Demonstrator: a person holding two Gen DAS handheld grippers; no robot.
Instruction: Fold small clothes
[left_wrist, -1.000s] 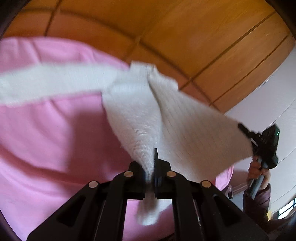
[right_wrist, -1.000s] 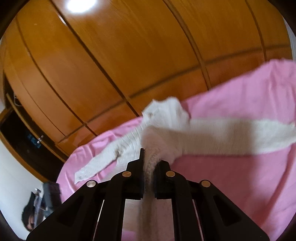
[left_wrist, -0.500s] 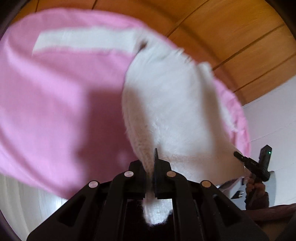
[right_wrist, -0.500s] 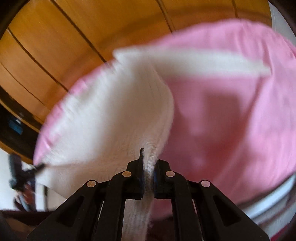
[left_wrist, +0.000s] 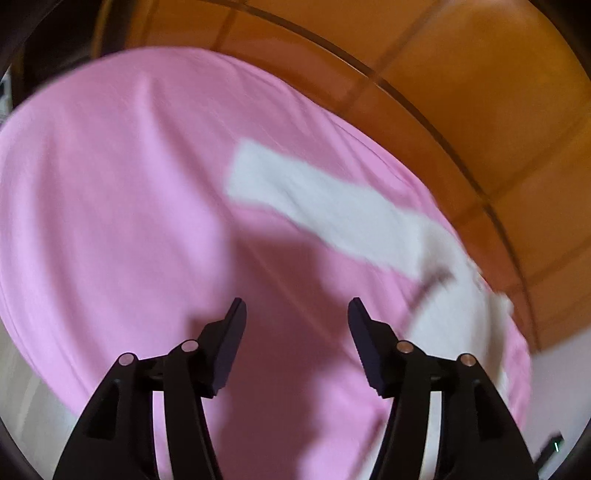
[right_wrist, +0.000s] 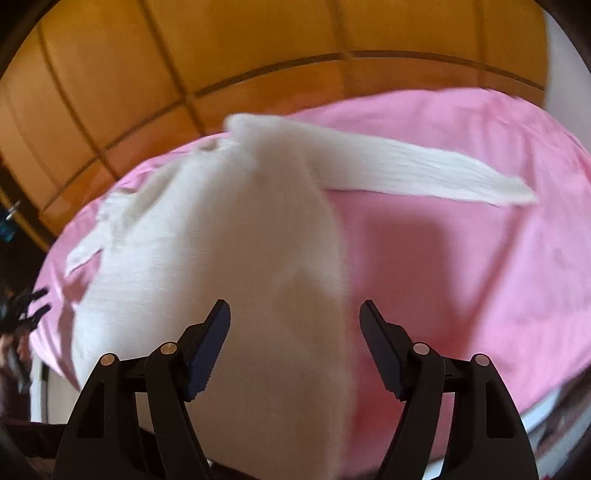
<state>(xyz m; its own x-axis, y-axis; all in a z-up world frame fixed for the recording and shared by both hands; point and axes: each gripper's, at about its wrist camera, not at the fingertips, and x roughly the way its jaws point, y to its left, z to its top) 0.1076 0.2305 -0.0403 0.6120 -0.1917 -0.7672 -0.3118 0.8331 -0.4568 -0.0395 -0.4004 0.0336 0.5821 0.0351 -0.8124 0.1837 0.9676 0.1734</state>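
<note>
White sweater (left_wrist: 332, 206) now let go, lying flat on pink bed sheet (left_wrist: 110, 184) off to the right in the left view; left gripper (left_wrist: 295, 314) wide apart, holding nothing, pinched shut a moment ago

Same in the right view: right gripper (right_wrist: 295, 317) wide apart above sweater body, sleeve (right_wrist: 424, 173) stretched out right; spread out, ready for folding

sweater (right_wrist: 229, 258) on bed (right_wrist: 461, 277) | wardrobe (right_wrist: 184, 66) behind, apparently

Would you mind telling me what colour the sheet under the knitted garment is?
The sheet is plain pink; the garment on it is white. The right wrist view shows this best.
</note>
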